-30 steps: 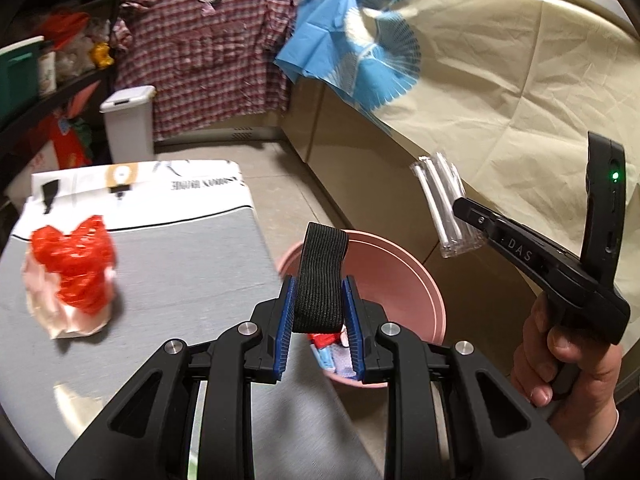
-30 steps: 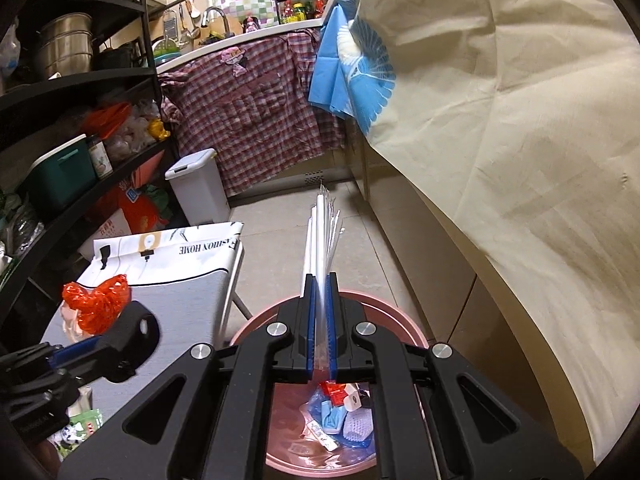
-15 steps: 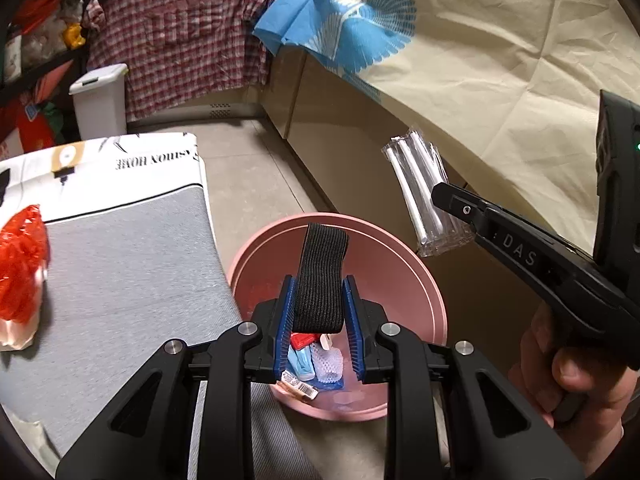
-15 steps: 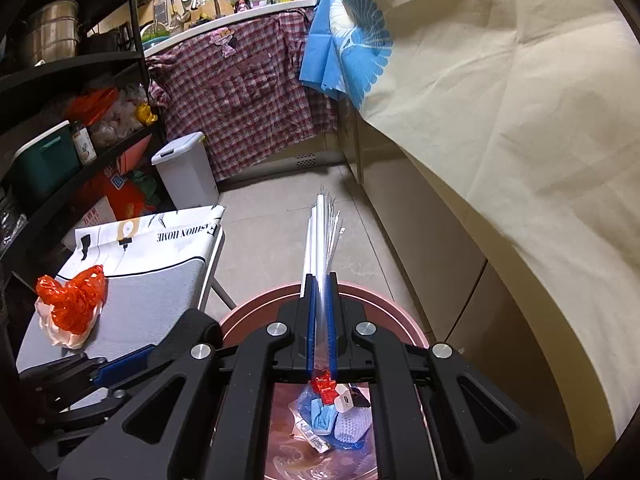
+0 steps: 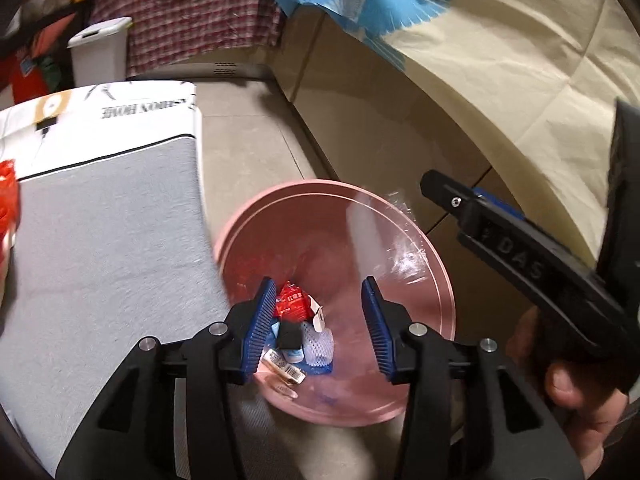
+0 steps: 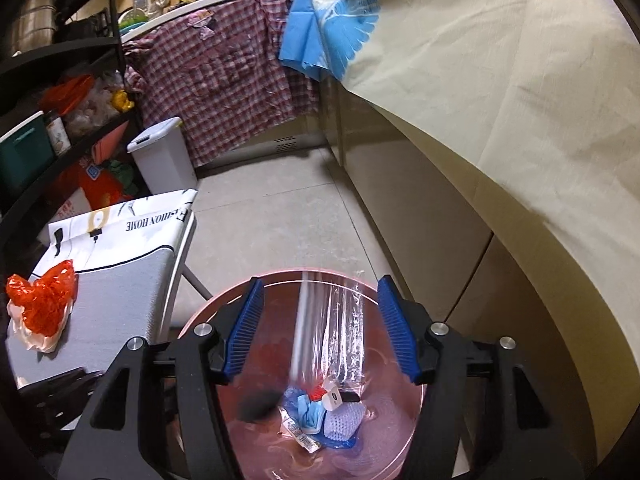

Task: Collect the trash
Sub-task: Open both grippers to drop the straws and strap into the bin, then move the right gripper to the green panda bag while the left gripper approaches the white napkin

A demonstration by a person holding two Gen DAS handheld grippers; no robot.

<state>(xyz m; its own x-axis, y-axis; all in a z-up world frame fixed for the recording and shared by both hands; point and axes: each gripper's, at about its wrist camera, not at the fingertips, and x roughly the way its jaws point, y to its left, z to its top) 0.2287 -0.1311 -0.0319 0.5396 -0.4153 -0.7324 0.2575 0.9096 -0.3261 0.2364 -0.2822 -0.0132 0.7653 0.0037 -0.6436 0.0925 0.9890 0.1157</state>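
Observation:
A pink bucket (image 5: 436,276) (image 6: 404,440) stands on the floor beside a grey-topped table (image 5: 100,248). Both grippers hover over it. My left gripper (image 5: 319,324) is open and empty; the black elastic band (image 5: 289,335) lies in the bucket among wrappers, and shows blurred in the right wrist view (image 6: 258,402). My right gripper (image 6: 318,324) is open; a clear plastic wrapper (image 6: 336,328) is falling, blurred, between its fingers into the bucket. A crumpled red and white plastic bag (image 6: 40,304) lies on the table's left side.
A white printed bag (image 6: 132,220) lies at the table's far end. A white lidded bin (image 6: 164,156) stands on the floor beyond. Dark shelves (image 6: 52,92) line the left. A cream cloth (image 6: 500,92) covers the counter at right.
Both grippers moved over the bucket and opened. The black band dropped from the left gripper into the bucket. The clear wrapper left the right gripper and is falling.

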